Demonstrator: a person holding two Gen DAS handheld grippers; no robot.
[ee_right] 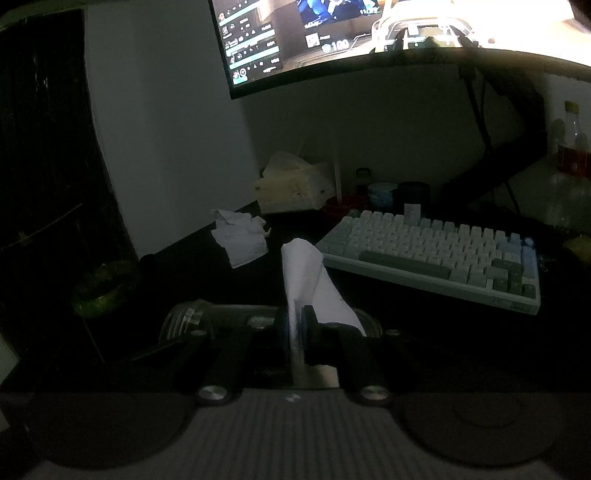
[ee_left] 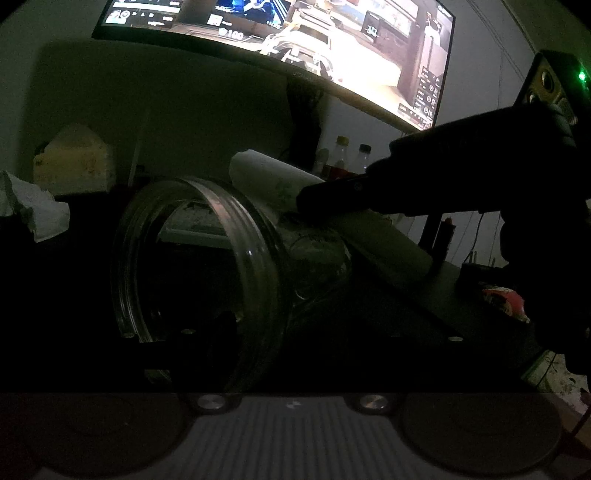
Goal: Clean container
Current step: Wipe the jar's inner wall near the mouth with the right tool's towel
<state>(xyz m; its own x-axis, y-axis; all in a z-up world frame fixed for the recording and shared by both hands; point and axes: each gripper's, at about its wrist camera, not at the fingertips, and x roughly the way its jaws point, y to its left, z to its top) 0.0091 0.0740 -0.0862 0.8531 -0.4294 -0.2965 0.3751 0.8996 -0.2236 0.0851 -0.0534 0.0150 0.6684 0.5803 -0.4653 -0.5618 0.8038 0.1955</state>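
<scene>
Your right claw (ee_right: 295,325) is clenched on a folded white tissue (ee_right: 308,273); the blue pads (ee_right: 282,325) pinch its lower part and the free end stands up above the fingers. In the left wrist view the same claw (ee_left: 306,201) reaches in from the right with the tissue (ee_left: 266,173) laid across the top of the glass jar (ee_left: 207,266), touching or just above its side near the neck; the dim light hides which.

Your left claw (ee_left: 291,332) holds the jar, which lies on its side with its threaded mouth turned left. The fingers are black on black, so you cannot read how far they are spread, but the jar sits between them and off the table (ee_right: 192,258). From the right wrist view the jar (ee_right: 192,317) shows just beyond your fingertips, mouth to the left.

To the right a white keyboard (ee_right: 436,258) lies near the jar, its near edge angled toward you. Ahead and to the left a crumpled tissue (ee_right: 240,236) rests on the table, with a tissue box (ee_right: 291,188) behind it by the wall. A green dish (ee_right: 103,288) sits at the far left. A monitor (ee_right: 369,33) hangs overhead. Dark open table lies between the crumpled tissue and the keyboard.
</scene>
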